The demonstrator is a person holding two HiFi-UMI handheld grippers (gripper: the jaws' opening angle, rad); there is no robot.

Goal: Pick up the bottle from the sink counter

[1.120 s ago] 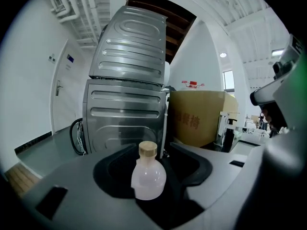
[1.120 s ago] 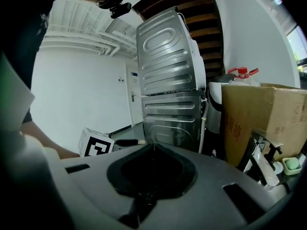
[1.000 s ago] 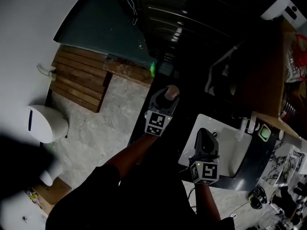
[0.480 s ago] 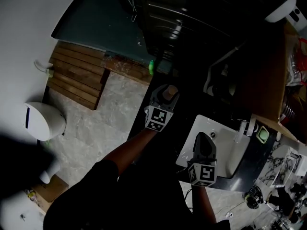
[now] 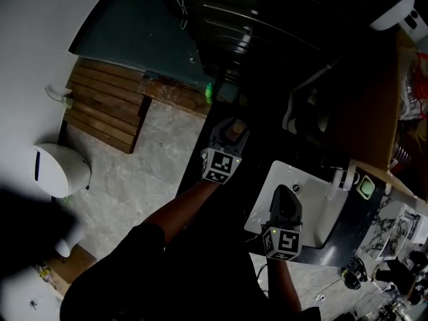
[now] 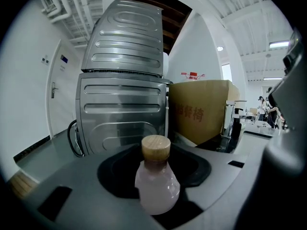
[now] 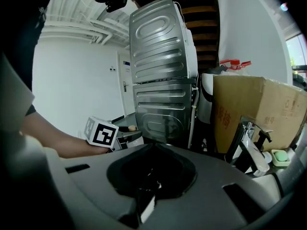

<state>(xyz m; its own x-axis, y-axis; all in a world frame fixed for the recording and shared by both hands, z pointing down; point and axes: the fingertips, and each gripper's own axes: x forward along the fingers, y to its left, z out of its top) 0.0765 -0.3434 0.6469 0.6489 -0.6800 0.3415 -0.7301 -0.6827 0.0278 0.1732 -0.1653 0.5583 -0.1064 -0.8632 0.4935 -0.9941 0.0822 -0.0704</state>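
The grasp is the step in hand. The left gripper (image 5: 231,127) has its jaws apart around the bottle (image 6: 157,186), and they have just been closing in on it. A dark gap shows on the bottle's right side, so I judge it not yet clamped.

The bottle is upright, pale pink with a wood-coloured cap, over the dark counter (image 5: 257,149) left of the white sink (image 5: 319,209). Whether its foot rests on the counter no view shows. The right gripper (image 5: 285,191) hangs over the sink's near left edge, jaws together and empty.

Next the left jaws need to close fully on the round body (smooth, likely slippery) below the cap, then lift straight up.

The bottle shows no label. The cardboard box (image 6: 201,111) at the far right bears red Chinese characters, too soft to read surely.
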